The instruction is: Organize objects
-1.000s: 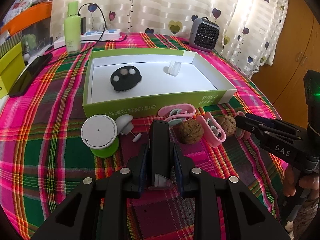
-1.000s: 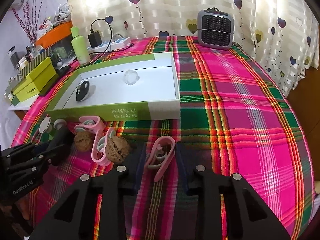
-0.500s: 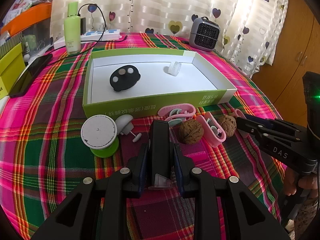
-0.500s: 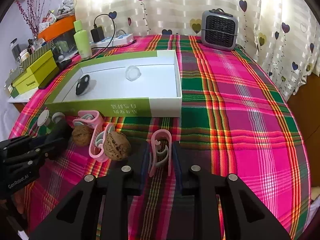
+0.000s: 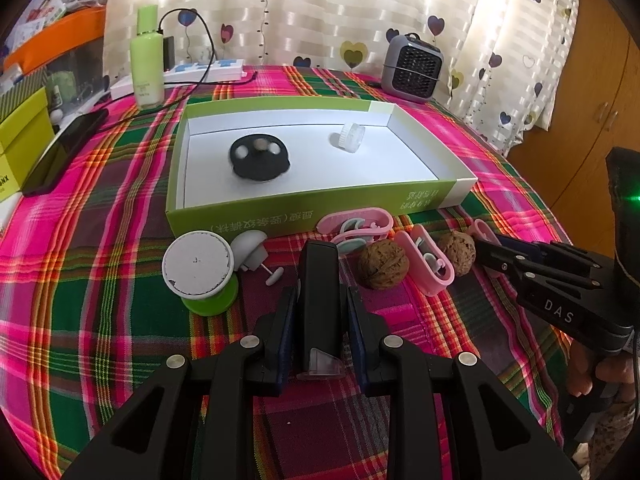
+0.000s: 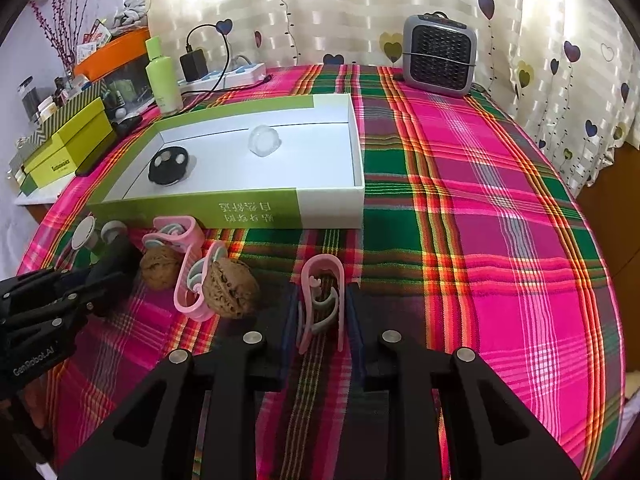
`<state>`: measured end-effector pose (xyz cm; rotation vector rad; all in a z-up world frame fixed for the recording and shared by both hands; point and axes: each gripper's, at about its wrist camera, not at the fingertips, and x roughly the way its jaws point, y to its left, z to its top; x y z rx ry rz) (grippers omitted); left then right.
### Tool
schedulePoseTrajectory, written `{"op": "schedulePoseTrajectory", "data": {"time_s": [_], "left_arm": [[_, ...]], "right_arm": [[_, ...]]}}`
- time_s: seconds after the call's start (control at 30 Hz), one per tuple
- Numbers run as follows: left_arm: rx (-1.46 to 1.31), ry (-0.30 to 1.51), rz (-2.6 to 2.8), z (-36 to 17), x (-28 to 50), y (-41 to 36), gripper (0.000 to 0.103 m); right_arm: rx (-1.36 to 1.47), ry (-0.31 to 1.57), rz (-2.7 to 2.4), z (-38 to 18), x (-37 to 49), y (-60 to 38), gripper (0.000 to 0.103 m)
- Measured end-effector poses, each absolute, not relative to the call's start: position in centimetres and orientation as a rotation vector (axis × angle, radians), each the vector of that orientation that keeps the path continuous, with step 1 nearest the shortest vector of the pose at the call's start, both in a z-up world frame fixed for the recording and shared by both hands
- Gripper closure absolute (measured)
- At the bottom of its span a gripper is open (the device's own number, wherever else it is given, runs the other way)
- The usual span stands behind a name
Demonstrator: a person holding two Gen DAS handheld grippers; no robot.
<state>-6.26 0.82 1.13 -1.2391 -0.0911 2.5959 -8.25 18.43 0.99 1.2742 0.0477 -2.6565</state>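
Note:
My left gripper (image 5: 320, 300) is shut on a black oblong block (image 5: 318, 280) that rests on the plaid cloth. My right gripper (image 6: 322, 300) is shut on a pink clip (image 6: 323, 280), which stands on edge between the pads. In the left wrist view the right gripper (image 5: 486, 246) reaches in from the right. Two walnuts (image 5: 383, 264) (image 5: 456, 248) and two more pink clips (image 5: 424, 264) (image 5: 356, 222) lie in front of the green and white box (image 5: 280, 212). Inside the box are a black round piece (image 5: 260, 158) and a clear cap (image 5: 351, 138).
A white disc on a green base (image 5: 198, 262) and a white knob (image 5: 250, 246) sit left of the black block. Behind the box stand a grey heater (image 5: 412, 68), a green bottle (image 5: 147, 60) and a power strip (image 5: 208, 70). A phone (image 5: 60, 152) and yellow-green boxes (image 6: 68, 148) line the left edge.
The right jaws narrowed onto the pink clip, which went from lying tilted to standing upright between the pads. The left gripper and its black block stayed put.

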Motion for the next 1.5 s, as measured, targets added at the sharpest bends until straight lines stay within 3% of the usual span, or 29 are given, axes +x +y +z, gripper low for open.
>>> {"op": "schedulePoseTrajectory", "data": {"time_s": [1.5], "left_arm": [[-1.147, -0.126, 2.651, 4.3, -5.8, 0.7, 0.083]], "right_arm": [[1.168, 0.039, -2.642, 3.7, -7.4, 17.9, 0.079]]}}
